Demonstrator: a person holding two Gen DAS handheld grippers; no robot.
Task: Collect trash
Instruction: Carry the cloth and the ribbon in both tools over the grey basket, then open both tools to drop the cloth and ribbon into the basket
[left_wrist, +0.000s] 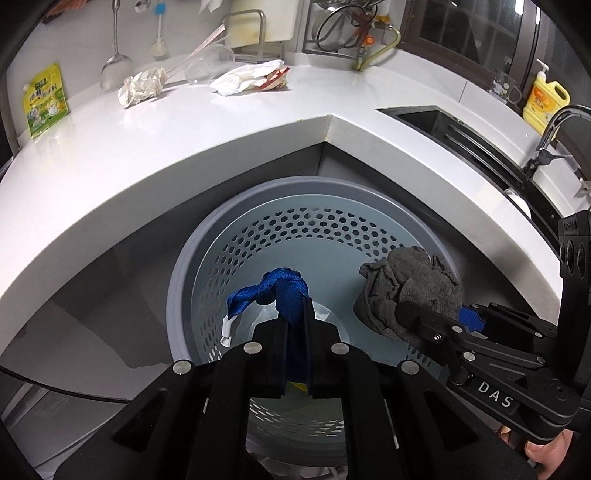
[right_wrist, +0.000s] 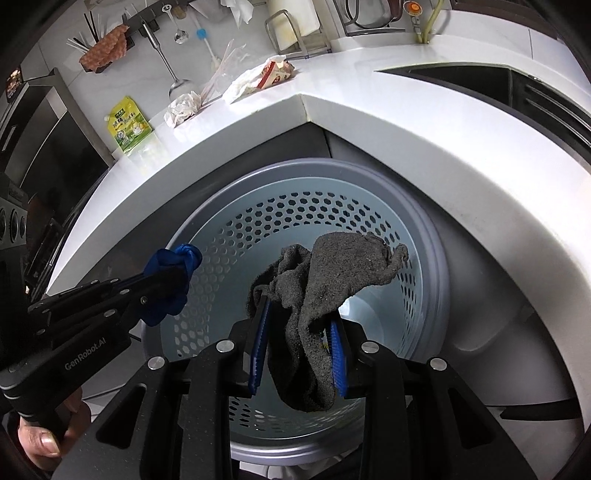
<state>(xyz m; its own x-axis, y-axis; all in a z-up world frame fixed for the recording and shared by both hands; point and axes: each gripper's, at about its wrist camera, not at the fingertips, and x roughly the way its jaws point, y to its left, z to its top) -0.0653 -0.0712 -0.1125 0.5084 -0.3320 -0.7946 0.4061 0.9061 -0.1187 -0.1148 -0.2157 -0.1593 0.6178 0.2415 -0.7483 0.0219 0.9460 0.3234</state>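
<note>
Left gripper (left_wrist: 295, 314) clamps a knotted blue fabric strap (left_wrist: 275, 291) – right gripper (right_wrist: 299, 332) pinches a crumpled grey cloth (right_wrist: 332, 280), both at centre frame over the perforated grey plastic bin (right_wrist: 258, 221).

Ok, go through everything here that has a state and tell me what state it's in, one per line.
left gripper: shut on the blue strap, over the bin.
blue strap: knotted, held.
right gripper: shut on the grey cloth, over the bin.
grey cloth: bunched, hanging.
bin: open, no lid on it.
clear cup: lying on its side.
paper ball: crumpled, on the counter.
snack wrapper: crumpled, on the counter.
</note>
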